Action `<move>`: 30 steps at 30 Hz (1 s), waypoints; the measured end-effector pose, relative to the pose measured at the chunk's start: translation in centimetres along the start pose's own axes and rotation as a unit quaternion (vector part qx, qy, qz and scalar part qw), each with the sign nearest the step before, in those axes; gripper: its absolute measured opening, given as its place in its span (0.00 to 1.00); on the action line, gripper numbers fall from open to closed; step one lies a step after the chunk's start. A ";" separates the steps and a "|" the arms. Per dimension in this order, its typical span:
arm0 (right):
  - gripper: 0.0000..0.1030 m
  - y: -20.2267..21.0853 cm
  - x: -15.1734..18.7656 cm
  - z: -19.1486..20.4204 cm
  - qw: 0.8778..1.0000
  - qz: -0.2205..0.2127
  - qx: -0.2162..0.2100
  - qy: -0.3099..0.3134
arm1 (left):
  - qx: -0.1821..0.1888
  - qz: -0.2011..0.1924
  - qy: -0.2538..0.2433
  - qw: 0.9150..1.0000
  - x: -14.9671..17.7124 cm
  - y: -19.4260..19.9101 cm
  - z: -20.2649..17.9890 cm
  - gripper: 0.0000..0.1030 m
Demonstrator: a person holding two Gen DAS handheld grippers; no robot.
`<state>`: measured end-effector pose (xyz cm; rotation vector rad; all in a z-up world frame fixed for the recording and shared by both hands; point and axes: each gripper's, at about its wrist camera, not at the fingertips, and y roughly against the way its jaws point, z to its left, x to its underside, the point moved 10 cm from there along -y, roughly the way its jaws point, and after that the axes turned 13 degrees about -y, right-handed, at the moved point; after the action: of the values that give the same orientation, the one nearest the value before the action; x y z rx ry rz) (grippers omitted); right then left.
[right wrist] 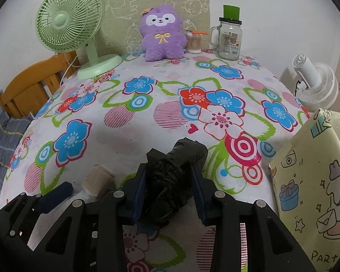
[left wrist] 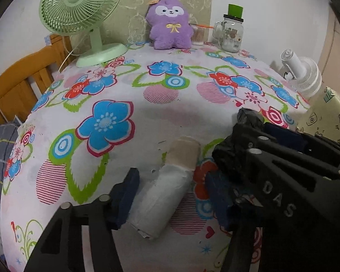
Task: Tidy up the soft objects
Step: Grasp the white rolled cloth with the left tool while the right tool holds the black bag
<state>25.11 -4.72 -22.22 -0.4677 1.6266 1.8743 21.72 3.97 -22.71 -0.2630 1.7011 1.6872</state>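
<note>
Two rolls lie side by side on the flowered tablecloth: the right gripper clenches the black roll, seemingly to lift it, while the left gripper straddles the white roll, jaws released

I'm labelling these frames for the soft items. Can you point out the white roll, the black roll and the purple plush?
white roll (left wrist: 163,192): left wrist view, on its white wrapped middle.
black roll (right wrist: 172,176): right wrist view, on its crinkled black wrapping.
purple plush (right wrist: 162,42): right wrist view, on its belly below the yellow bow.
</note>
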 end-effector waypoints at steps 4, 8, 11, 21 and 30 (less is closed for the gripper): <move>0.39 0.0 0.1 0.0 1.000 0.002 -0.001 0.000 | -0.002 -0.004 0.005 1.000 -0.1 0.1 0.3 0.35; 0.40 0.3 0.4 0.1 1.000 0.004 -0.004 0.000 | -0.006 -0.005 0.005 1.000 -0.2 0.2 0.3 0.22; 0.40 0.5 0.7 0.2 1.000 0.007 -0.007 0.004 | -0.009 -0.005 0.006 1.000 -0.2 0.4 0.1 0.21; 0.40 2.0 1.6 -0.1 1.000 0.012 -0.016 0.005 | -0.011 -0.018 0.011 1.000 -0.3 2.2 -0.7 0.20; 0.40 4.5 1.7 -0.3 1.000 -0.006 -0.024 0.008 | -0.020 -0.035 0.011 0.999 -0.3 4.4 -1.7 0.20</move>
<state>20.87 -4.89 -19.89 -0.5126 1.5903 1.9086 18.70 2.80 -19.20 -0.3574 1.6566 1.6730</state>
